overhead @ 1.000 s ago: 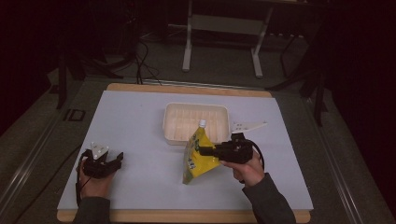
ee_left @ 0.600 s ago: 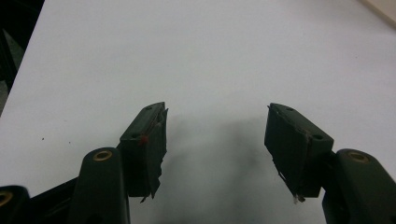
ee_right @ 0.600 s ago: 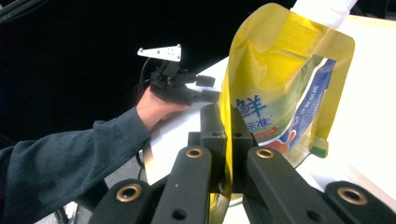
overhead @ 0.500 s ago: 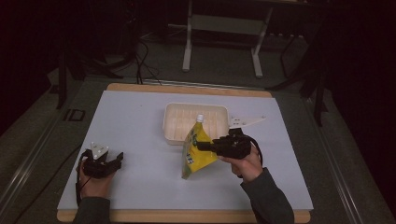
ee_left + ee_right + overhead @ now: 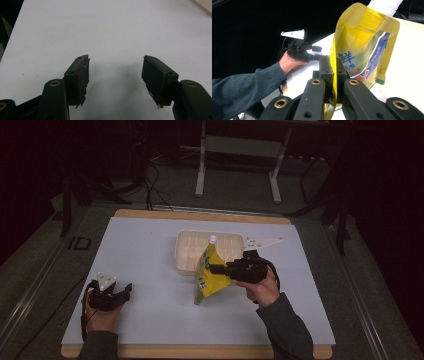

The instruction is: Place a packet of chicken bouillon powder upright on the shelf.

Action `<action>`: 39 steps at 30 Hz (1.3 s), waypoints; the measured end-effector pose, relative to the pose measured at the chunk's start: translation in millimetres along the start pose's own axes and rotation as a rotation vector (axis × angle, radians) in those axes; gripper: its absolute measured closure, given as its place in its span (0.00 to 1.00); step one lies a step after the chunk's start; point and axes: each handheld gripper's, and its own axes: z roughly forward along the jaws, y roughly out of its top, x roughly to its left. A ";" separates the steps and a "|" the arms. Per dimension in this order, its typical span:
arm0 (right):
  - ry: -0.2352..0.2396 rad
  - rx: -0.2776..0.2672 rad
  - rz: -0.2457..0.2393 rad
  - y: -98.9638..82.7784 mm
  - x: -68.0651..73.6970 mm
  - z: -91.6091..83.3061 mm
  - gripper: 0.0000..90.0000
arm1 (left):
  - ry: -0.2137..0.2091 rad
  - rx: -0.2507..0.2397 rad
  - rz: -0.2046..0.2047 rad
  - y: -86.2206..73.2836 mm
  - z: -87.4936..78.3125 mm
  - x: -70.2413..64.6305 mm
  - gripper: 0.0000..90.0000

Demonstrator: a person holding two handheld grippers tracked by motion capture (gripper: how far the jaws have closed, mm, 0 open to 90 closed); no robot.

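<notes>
Yellow pouch lifted by the right gripper, near the white tray

The right gripper (image 5: 216, 268) has its jaws clamped on the edge of the yellow pouch (image 5: 210, 275), which has a white cap on top. The pouch hangs tilted just in front of the white tray (image 5: 186, 251), with its lower corner close to the desk (image 5: 150, 245) or perhaps touching it; the high view is too dark to be sure. The left gripper (image 5: 122, 291) rests on the desk well apart from the pouch, jaws apart and nothing between them. I judge the picking up as done. What remains, probably, is to carry the pouch over the tray rim, lay it inside, and release it.
</notes>
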 end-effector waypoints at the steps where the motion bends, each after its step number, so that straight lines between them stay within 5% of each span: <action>1: -0.003 -0.001 0.001 0.8 -0.4 0.2 1.00 | 0.000 0.001 0.000 0.0 0.0 0.0 0.43; 39: -0.071 0.000 -0.005 21.5 -19.3 10.8 1.00 | -0.001 0.002 -0.002 0.1 0.0 0.3 0.43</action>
